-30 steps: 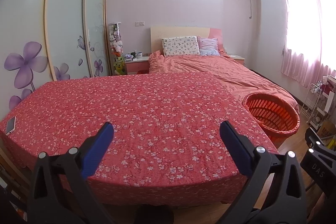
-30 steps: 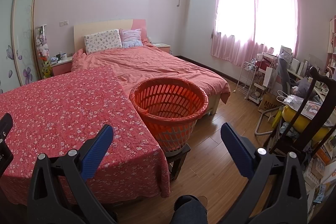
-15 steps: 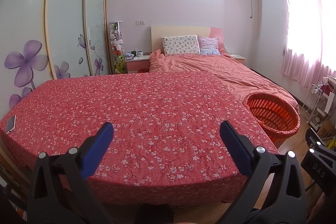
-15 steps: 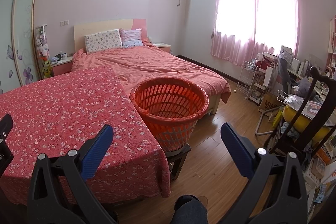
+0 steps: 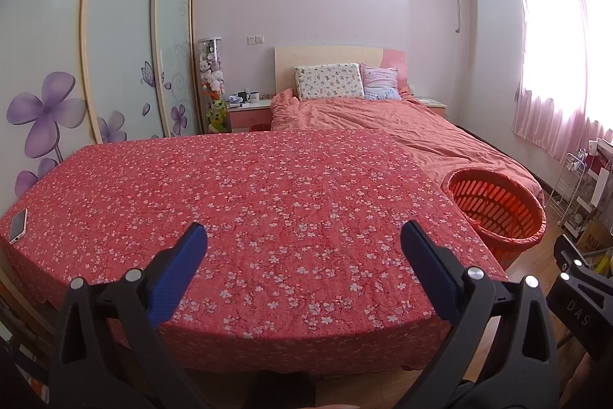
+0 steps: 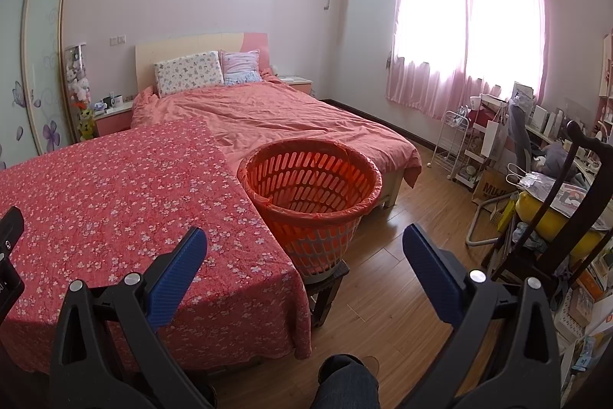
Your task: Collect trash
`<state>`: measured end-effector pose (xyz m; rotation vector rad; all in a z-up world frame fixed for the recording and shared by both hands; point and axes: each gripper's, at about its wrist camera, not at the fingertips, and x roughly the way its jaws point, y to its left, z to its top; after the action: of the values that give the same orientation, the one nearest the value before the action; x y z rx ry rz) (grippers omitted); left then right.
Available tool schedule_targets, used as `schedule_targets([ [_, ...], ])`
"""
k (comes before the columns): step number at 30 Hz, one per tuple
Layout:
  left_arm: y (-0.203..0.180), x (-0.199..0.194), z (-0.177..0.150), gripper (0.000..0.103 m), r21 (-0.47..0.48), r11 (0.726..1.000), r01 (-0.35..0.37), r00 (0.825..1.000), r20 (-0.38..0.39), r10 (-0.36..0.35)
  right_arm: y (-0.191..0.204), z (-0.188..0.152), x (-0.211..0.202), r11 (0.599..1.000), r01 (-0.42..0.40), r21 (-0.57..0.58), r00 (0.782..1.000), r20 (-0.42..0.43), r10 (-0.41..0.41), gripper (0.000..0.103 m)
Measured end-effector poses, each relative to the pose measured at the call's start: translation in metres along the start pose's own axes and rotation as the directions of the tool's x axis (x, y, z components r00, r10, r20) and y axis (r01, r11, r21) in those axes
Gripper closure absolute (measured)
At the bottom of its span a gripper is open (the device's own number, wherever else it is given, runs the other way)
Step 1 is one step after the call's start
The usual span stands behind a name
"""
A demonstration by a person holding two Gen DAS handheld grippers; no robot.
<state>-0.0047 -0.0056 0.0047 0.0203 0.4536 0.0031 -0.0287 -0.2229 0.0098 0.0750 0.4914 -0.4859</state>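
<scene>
While both hover over the table (image 5: pixel 287 202), left gripper (image 5: pixel 302 240) and right gripper (image 6: pixel 304 244) gape wide, empty.

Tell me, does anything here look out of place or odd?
Only mildly. The orange basket stands raised on a small dark stool beside the floral-covered table, not on the floor. A phone lies near that table's left edge. Nothing looks spilled or damaged.
</scene>
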Motion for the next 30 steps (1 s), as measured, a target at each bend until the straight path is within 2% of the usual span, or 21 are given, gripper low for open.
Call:
schedule_targets([
  [30,-0.0034,0.0002,-0.003,0.004,0.0,1.0,0.001,1.0,-0.005,-0.001,0.0007,0.0007,0.0,1.0,0.0,-0.001,1.0,-0.004,0.0,0.002],
])
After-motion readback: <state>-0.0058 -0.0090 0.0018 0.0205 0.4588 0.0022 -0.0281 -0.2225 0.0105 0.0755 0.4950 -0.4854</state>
